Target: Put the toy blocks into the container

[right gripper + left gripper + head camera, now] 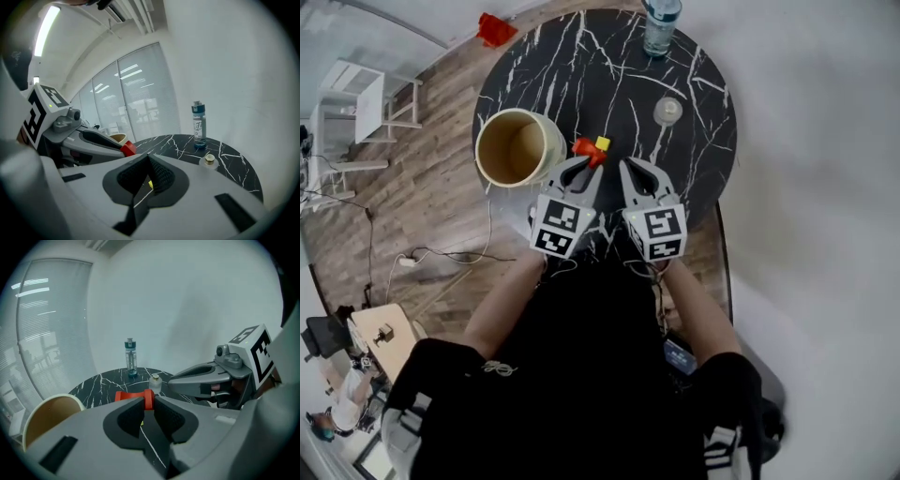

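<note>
left tongs [588, 161]: pinching red block [589, 150] just right of container [551, 155] | right tongs [627, 169]: pressed together on nothing | yellow block [602, 143]: on tabletop [581, 66], just beyond red block

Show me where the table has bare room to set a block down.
Free: the far left of the table, between container and water bottle; also the right side past the small jar. Crowded: the near middle, where left gripper, right gripper, red block and yellow block meet.
</note>
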`<state>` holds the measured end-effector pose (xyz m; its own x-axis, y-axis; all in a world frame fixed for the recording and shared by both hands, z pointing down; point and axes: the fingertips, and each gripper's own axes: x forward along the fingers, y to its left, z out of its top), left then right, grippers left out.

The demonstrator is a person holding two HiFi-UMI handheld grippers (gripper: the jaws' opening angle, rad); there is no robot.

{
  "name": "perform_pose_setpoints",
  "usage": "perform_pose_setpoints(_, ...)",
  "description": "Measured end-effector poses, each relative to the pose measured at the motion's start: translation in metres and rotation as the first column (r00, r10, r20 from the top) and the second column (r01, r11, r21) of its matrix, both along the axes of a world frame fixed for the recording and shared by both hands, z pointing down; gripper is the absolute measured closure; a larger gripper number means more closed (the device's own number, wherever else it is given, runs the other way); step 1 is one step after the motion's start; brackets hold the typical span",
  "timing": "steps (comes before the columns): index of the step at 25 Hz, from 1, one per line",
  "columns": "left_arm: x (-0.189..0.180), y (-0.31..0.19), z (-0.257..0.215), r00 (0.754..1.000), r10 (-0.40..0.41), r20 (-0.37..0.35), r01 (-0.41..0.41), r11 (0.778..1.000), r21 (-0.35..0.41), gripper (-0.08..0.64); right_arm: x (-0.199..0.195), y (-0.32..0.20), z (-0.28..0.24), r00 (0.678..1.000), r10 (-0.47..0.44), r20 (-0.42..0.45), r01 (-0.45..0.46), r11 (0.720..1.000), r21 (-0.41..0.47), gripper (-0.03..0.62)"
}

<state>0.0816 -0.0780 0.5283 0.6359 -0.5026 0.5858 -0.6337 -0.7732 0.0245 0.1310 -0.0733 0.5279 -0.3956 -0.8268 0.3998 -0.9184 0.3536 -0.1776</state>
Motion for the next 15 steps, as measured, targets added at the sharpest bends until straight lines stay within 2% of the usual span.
perform_pose_setpoints(7, -0.034, -0.009, -0.026, 0.994, -0.089, -0.058, 0.091, 0.995, 0.044, 0.497, -0.032, -0.016, -0.024, 0.998, -0.062, -0.001, 0.062, 0.997, 0.050, 0.595)
perform_pose_setpoints(15, -0.081, -0.017, -0.043, 0.977, -0.190, -0.095, 0.197, 0.978, 0.065, 0.497, -0.072, -0.026, -0.038, 0.987, -0.155, -0.034, 0.157, 0.985, 0.073, 0.595)
